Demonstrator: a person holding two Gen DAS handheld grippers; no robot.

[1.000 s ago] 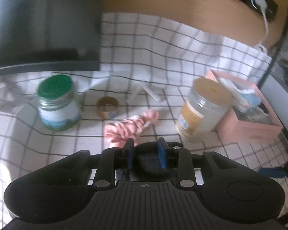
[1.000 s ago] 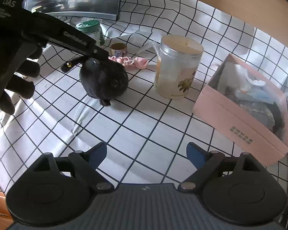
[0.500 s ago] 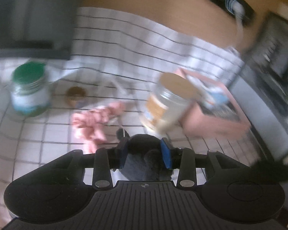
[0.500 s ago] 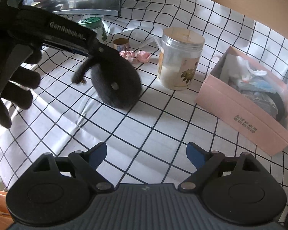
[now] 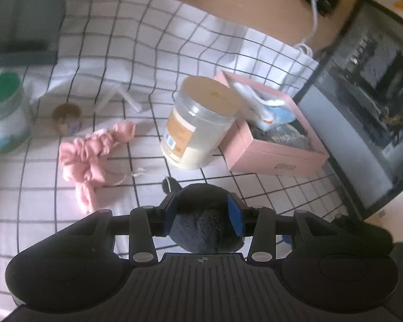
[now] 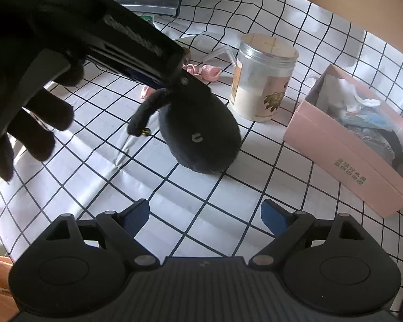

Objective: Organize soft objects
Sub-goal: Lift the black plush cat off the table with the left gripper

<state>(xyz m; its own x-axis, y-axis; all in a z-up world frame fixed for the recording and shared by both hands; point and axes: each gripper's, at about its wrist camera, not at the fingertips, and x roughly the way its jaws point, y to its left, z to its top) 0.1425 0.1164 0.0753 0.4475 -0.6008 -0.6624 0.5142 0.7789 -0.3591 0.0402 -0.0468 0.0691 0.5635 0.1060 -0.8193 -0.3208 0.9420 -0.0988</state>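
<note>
A black plush toy (image 5: 201,230) sits between the blue pads of my left gripper (image 5: 202,206), whose jaws are opening while the pads still touch its sides. From the right wrist view the plush toy (image 6: 201,136) hangs from the left gripper (image 6: 184,79), its underside at the checked cloth and one limb dangling. A pink fabric piece (image 5: 94,150) lies on the cloth behind it. The pink box (image 5: 274,158) with several soft items inside stands at the right. My right gripper (image 6: 205,212) is open over bare cloth, with nothing between its fingers.
A clear jar with a wooden lid (image 5: 198,128) stands between the pink fabric and the box. A green-lidded jar (image 5: 2,118) and a small cup (image 5: 67,115) sit at the left. A dark screen (image 5: 362,107) borders the right edge. A gloved hand (image 6: 27,120) holds the left gripper.
The left gripper has carried the black plush toy to the right, nearer the jar and the pink box, and swung its view that way. Its jaws stand a little wider. The right gripper stayed put.
</note>
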